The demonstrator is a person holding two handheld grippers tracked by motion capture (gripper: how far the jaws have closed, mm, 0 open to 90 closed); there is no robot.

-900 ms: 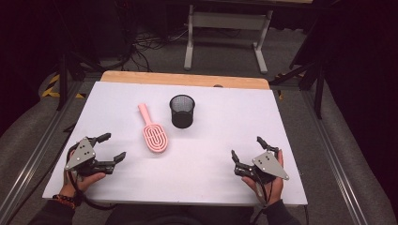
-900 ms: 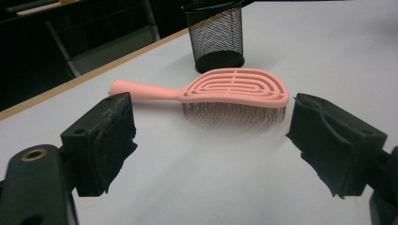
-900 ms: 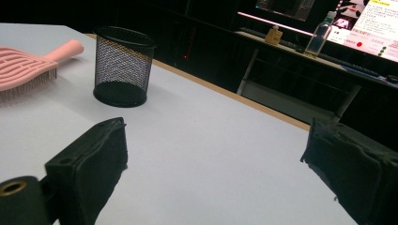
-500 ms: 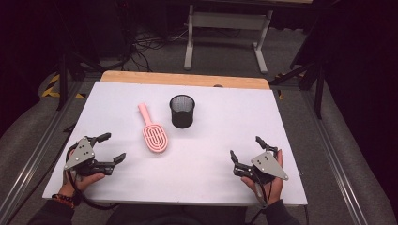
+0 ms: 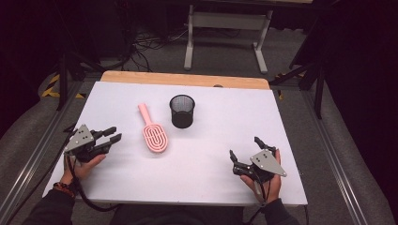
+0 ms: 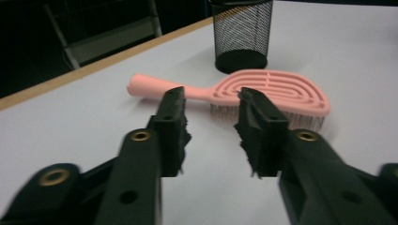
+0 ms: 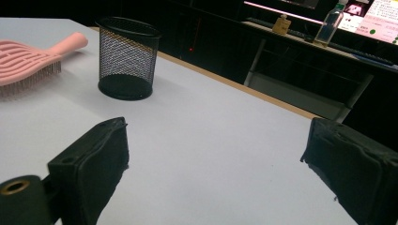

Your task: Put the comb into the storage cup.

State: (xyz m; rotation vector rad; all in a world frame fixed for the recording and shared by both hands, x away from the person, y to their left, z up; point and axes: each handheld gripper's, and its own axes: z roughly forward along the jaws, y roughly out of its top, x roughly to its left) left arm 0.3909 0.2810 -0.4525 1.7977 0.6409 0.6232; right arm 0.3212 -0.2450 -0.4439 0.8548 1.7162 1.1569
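parted tool [image 6: 211,136], pink brush [image 6: 263,91], mesh cup [image 6: 241,35]

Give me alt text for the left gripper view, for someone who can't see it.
The left gripper, its two black jaws apart and empty, points at a pink hairbrush lying bristles-down on a white table. A black mesh cup stands upright just beyond the brush.

Black claws [image 5: 111,135] with brass screws, grey three-cornered plates, dark sleeves.

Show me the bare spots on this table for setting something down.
Free: the wide stretch between the mesh cup and the right gripper, and the near middle below the pink hairbrush. Tightest: between hairbrush and cup, and by the left gripper.
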